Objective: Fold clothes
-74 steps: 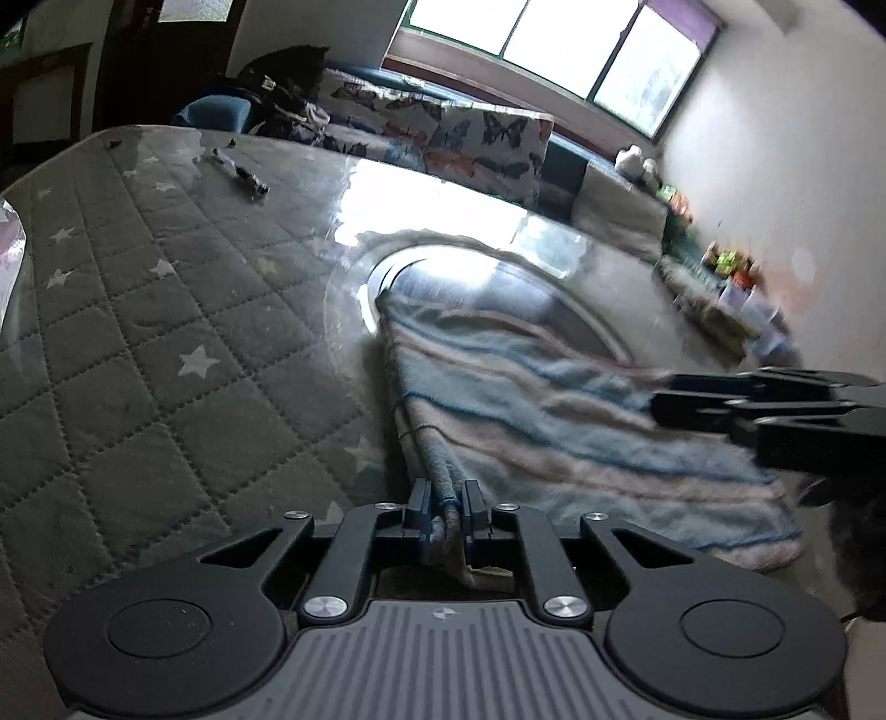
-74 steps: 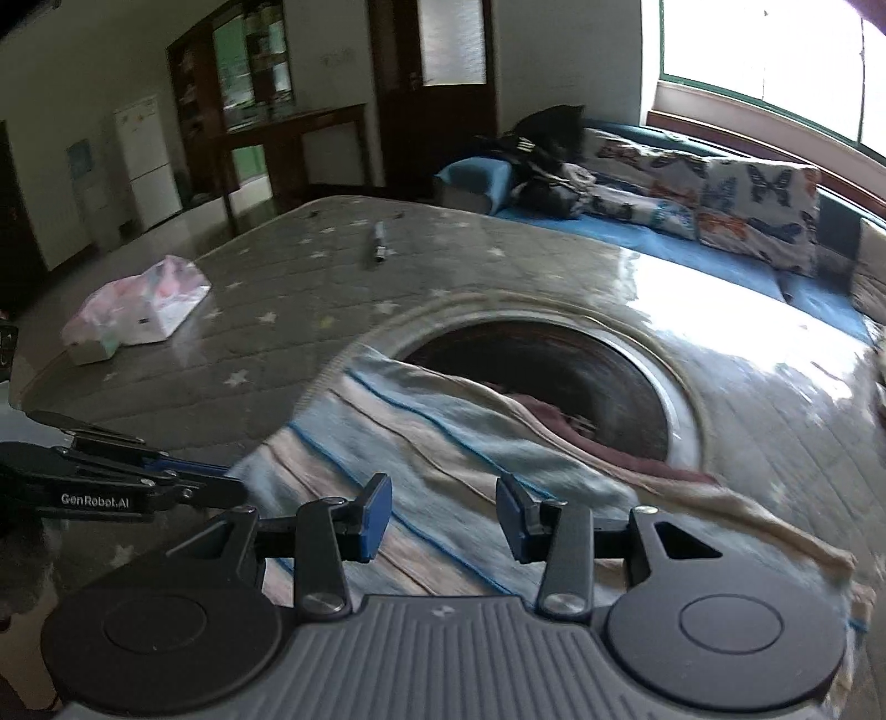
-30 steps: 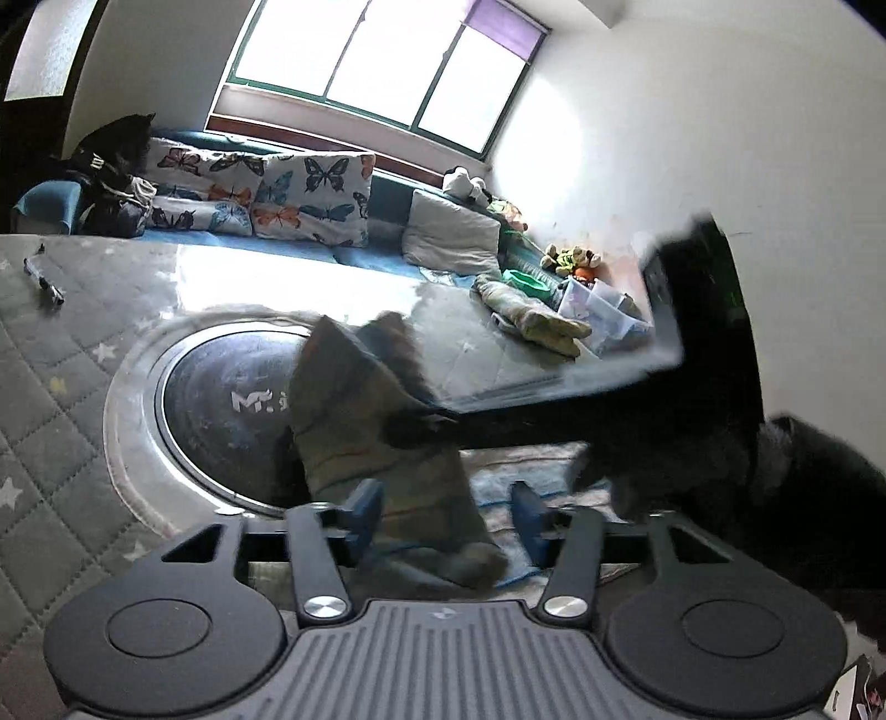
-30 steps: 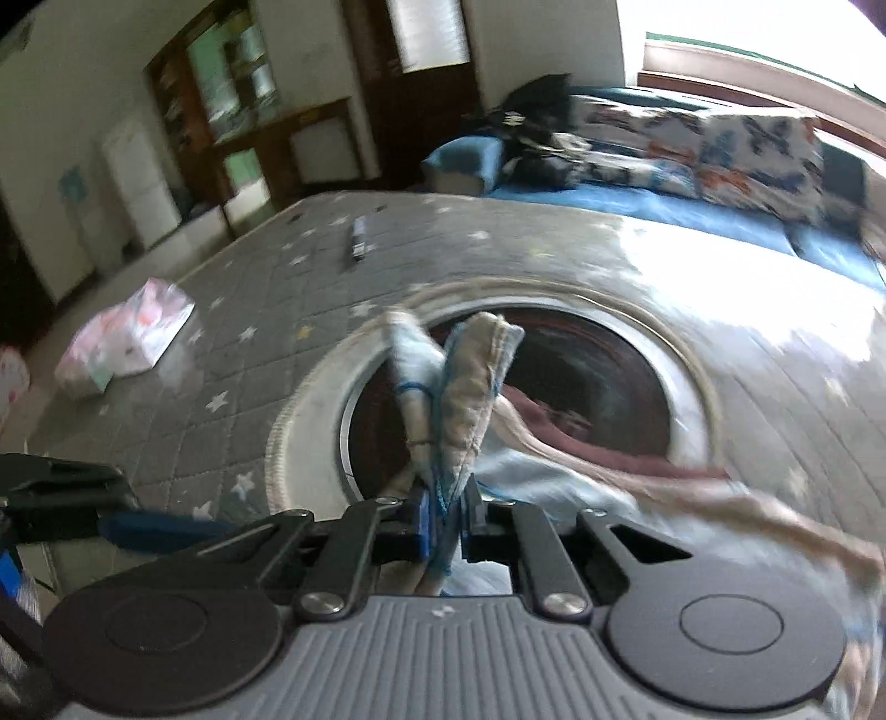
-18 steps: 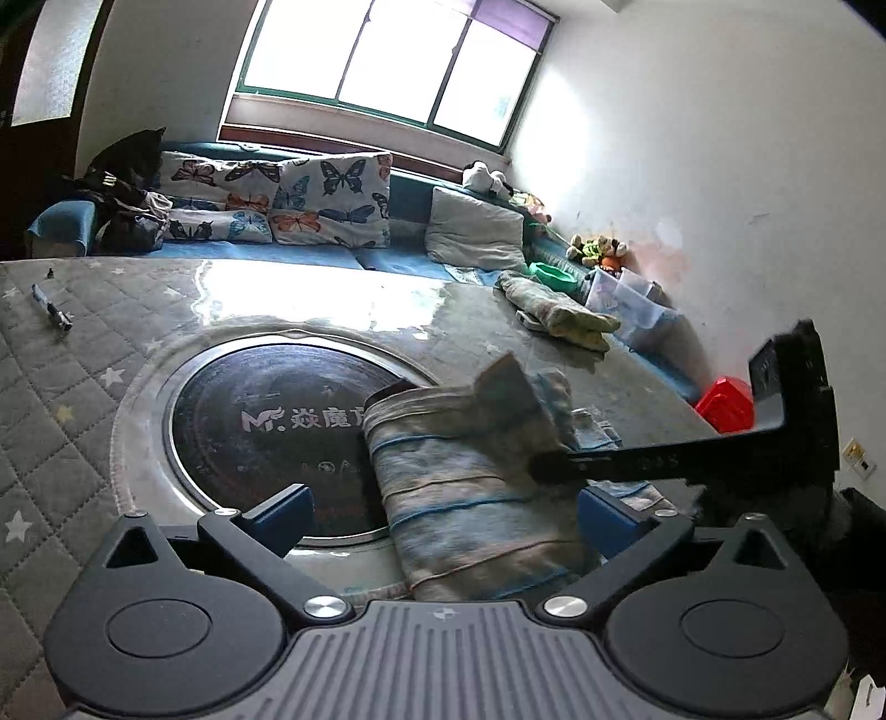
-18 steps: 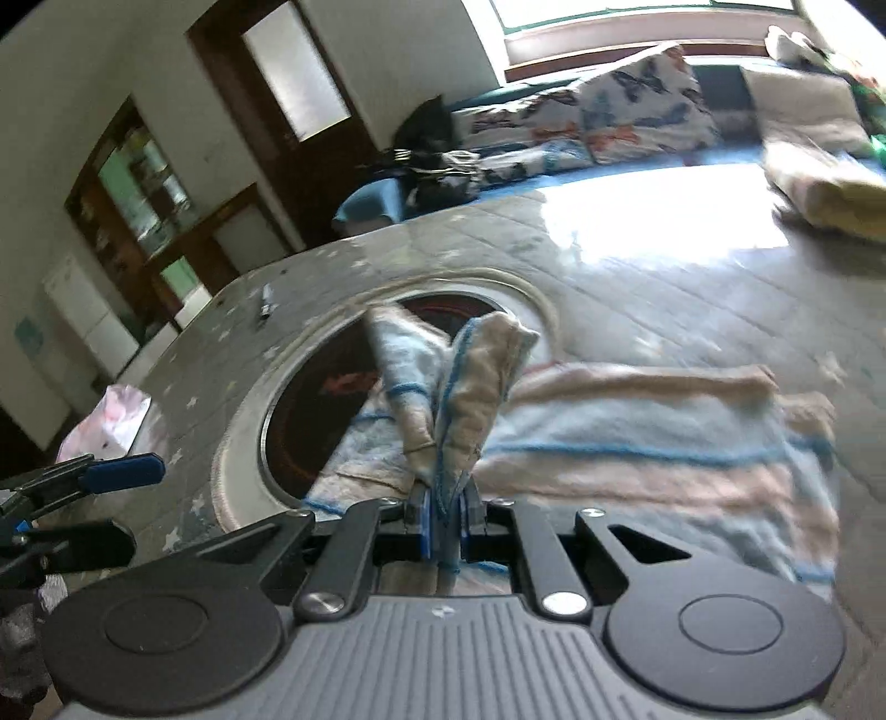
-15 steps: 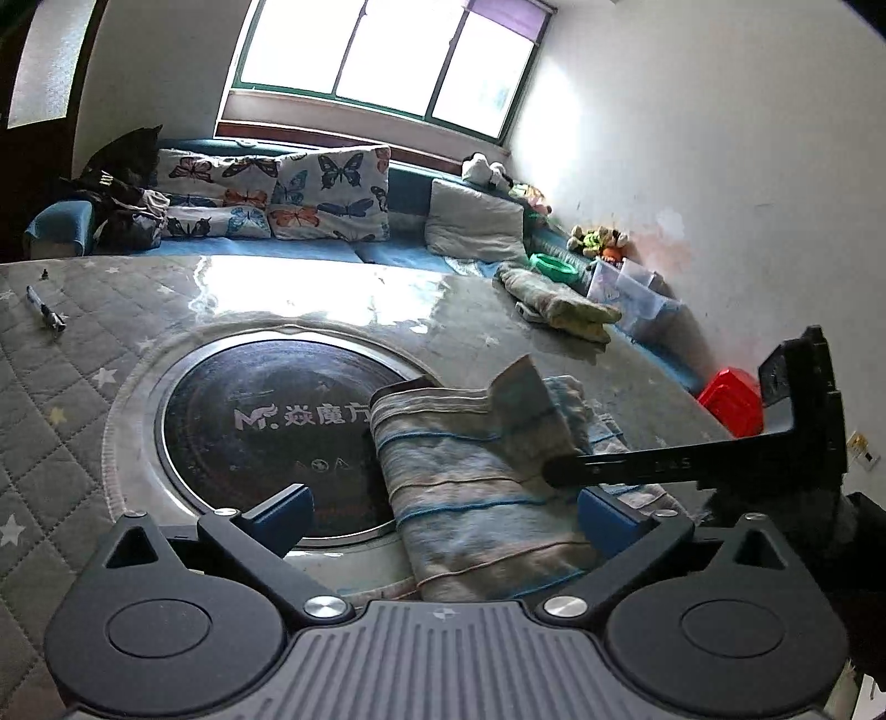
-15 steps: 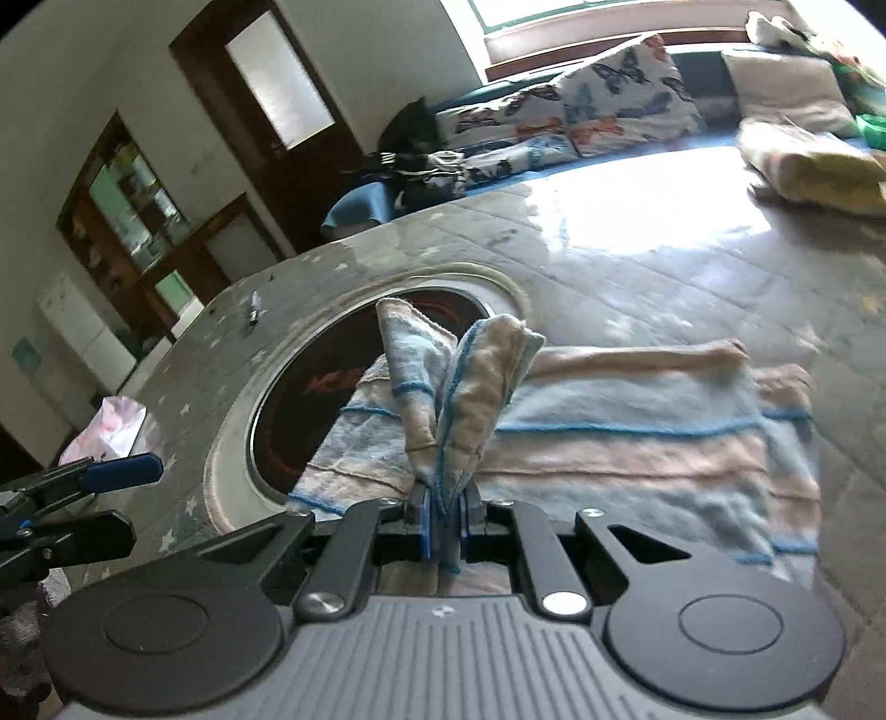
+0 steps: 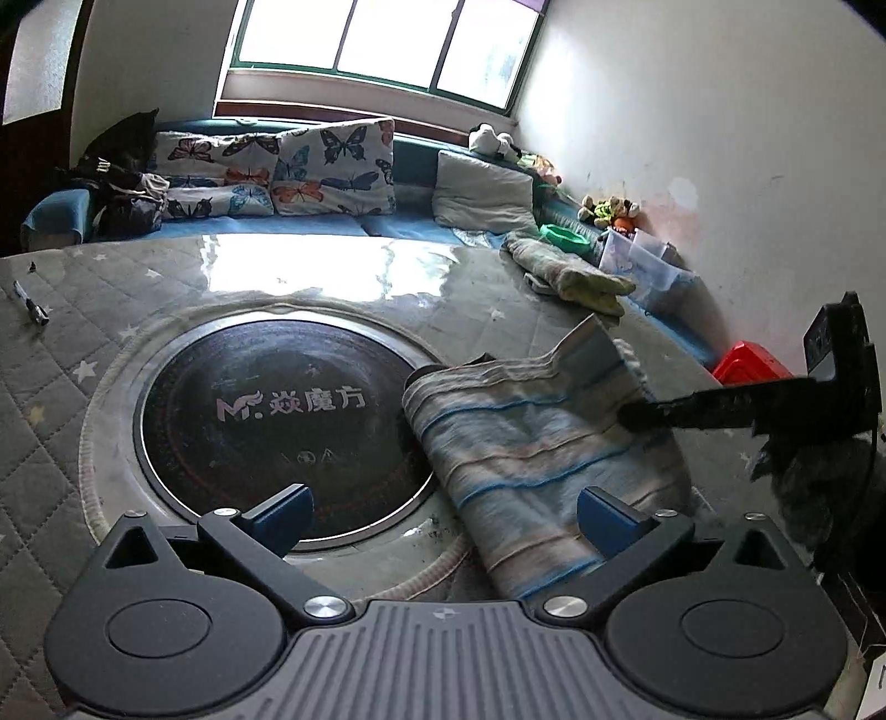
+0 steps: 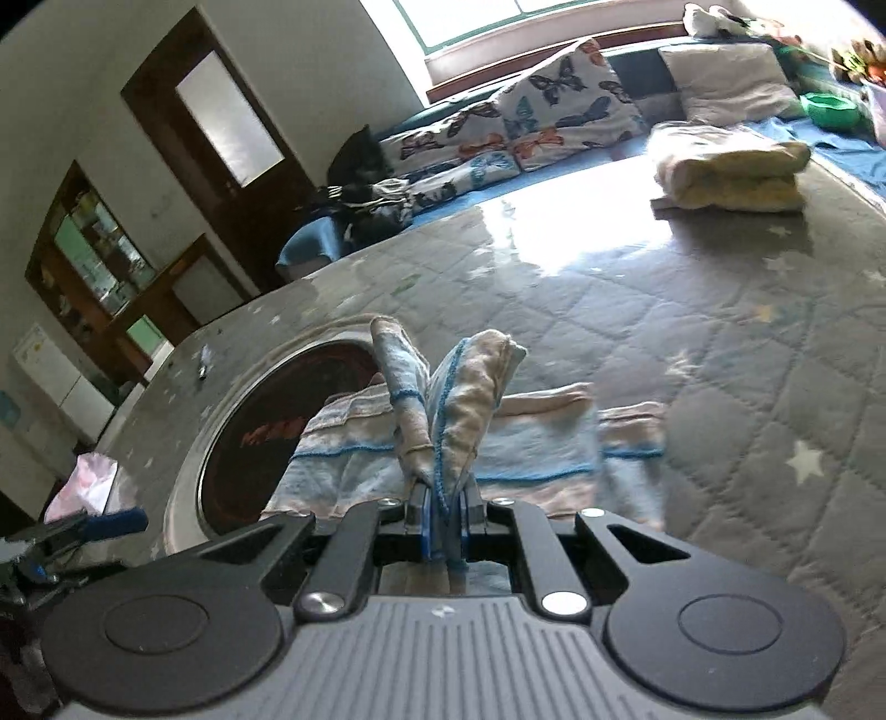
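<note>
Left wrist view: the left gripper (image 9: 444,512) has just spread wide, nothing between its jaws. The striped towel (image 9: 531,443) lies folded just right of the round black hob (image 9: 277,421), overlapping its rim. The right gripper (image 9: 628,415) pinches its far corner.

Right wrist view: the right gripper (image 10: 443,526) is clamped on the towel (image 10: 459,399), right of the hob (image 10: 260,432).

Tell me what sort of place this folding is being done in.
Most likely a home living room. A sofa with butterfly-print cushions runs under a wide window, stuffed toys sit in the corner, and the striped towel lies on a quilted table cover.
</note>
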Available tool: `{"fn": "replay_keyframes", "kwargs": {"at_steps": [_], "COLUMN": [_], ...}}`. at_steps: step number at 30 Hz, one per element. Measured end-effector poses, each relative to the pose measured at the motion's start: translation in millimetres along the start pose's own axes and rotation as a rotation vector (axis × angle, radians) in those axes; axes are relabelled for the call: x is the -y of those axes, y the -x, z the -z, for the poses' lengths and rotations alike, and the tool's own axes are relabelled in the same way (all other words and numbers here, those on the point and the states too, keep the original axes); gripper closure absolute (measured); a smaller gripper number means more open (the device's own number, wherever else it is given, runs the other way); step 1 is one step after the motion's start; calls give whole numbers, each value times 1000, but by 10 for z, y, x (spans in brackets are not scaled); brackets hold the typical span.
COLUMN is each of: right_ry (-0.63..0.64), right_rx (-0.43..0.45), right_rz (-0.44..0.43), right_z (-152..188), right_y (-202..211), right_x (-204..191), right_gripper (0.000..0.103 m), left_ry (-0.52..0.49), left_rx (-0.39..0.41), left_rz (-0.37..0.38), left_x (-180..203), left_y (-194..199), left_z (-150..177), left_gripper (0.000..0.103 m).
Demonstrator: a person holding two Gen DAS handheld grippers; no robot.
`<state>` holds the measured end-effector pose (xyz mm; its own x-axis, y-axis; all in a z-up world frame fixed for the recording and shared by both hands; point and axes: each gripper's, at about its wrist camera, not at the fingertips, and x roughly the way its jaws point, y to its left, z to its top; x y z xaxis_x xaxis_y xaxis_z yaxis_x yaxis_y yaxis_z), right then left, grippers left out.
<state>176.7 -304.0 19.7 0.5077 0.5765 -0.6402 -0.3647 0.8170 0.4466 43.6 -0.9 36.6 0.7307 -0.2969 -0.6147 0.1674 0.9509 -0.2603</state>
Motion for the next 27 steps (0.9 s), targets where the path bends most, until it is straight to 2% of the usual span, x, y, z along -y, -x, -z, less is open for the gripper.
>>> {"fn": "replay_keyframes", "kwargs": {"at_steps": [5,10,17,25,27], "right_ry": [-51,-52,-147,-189,-199], "right_rx": [25,57,54,44,41], "right_rz": [-28,-7,0,31,28], "right_z": [-45,-83,31,177,238], "right_y": [92,222,277,265,264], "right_x": [125,190,364,442,480], "right_gripper": [95,95,95,95,91], "left_ry": [-6,-4,-16,-48,-73], "left_rx": [-23,-29,-52,-54,-61], "left_rz": [-12,-20,-17,7,25], "left_x": [12,5,39,139,201], "left_y": [-70,-106,-155,-202,-232], "left_z": [-7,-18,-1,-34,-27], "left_gripper": [0,0,0,0,0]}}
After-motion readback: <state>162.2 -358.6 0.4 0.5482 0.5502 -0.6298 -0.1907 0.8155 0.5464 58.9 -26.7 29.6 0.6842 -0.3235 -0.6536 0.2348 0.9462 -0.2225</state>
